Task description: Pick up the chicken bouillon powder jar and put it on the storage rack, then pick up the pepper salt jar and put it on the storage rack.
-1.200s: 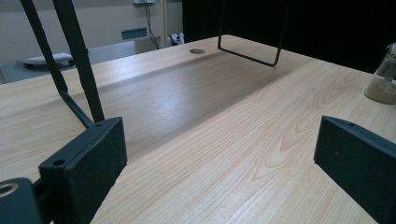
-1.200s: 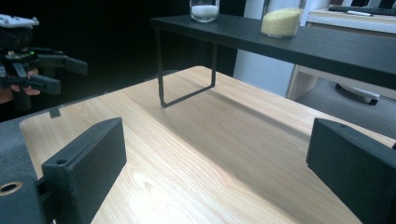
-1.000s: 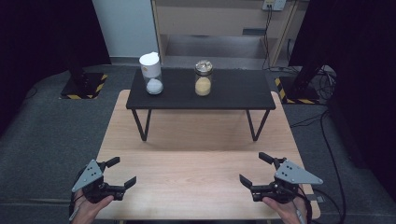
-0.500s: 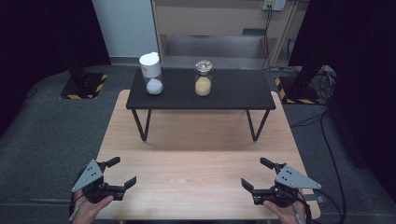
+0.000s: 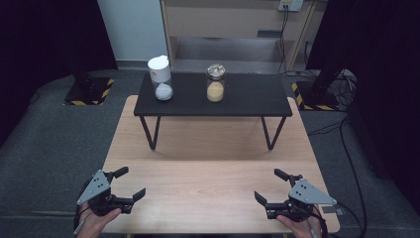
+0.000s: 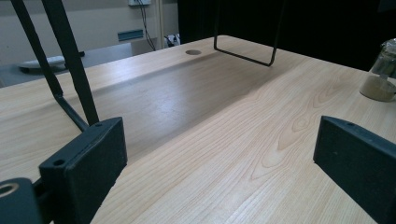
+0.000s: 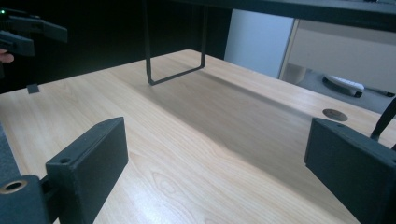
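A low black table (image 5: 247,94) stands on the far half of a light wooden table (image 5: 208,168). On it are a white-lidded jar with white contents (image 5: 161,79) and a glass jar with yellow contents (image 5: 215,84). My left gripper (image 5: 132,181) hovers near the front left corner, held in a hand, its jaws wide open with nothing between them (image 6: 219,154). My right gripper (image 5: 267,184) is near the front right corner, also open and empty (image 7: 215,154). Both point toward the table's middle. The left gripper (image 7: 28,30) also appears far off in the right gripper view.
The black table's thin wire legs (image 5: 151,134) (image 5: 270,133) stand on the wood. A round cable hole (image 7: 335,114) lies in the wooden top. A clear rounded thing with tan contents (image 6: 380,74) sits at the right edge of the left gripper view. Grey floor surrounds the table.
My right gripper has drifted slightly toward the table's near edge. The left gripper and both jars have stayed in place.
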Action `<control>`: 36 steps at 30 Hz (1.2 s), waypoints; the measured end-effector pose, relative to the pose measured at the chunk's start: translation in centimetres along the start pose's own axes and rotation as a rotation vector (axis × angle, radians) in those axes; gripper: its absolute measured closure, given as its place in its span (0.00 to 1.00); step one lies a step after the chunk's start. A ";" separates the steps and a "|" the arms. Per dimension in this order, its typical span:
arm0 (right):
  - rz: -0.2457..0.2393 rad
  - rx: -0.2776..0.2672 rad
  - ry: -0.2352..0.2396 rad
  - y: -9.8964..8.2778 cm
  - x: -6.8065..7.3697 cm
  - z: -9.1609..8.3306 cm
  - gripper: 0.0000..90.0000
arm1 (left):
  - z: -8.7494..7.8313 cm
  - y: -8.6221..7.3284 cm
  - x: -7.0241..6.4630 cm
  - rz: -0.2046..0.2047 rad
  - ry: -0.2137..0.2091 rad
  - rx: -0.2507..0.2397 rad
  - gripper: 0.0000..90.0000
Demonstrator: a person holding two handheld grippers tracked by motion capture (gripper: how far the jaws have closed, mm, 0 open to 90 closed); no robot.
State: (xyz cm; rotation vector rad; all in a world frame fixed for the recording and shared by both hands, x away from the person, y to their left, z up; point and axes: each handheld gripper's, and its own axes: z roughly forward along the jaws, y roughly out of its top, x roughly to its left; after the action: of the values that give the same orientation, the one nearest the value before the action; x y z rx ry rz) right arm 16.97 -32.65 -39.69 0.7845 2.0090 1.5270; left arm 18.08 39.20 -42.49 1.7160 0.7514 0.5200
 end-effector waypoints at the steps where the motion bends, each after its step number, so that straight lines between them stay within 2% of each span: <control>1: 0.006 -0.003 0.006 -0.1 -0.1 0.1 0.07 | 0.0 0.0 0.0 -0.001 0.001 0.000 0.02; 10: 0.022 -0.006 0.007 -0.2 -0.3 0.2 0.07 | -0.1 -0.1 0.1 -0.013 0.003 -0.004 0.02; 27: 0.027 -0.015 0.009 -0.2 -0.3 -0.1 0.07 | -0.1 0.0 0.0 -0.002 -0.001 -0.001 0.02; 36: 0.045 -0.022 0.006 0.9 -0.2 -1.0 0.04 | -0.1 0.1 0.0 -0.001 0.001 0.001 0.02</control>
State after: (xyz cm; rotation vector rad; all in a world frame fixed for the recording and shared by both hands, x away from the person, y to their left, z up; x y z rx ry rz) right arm 16.53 -33.29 -38.58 0.8225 1.9881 1.5752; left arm 18.01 39.21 -42.41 1.7167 0.7534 0.5201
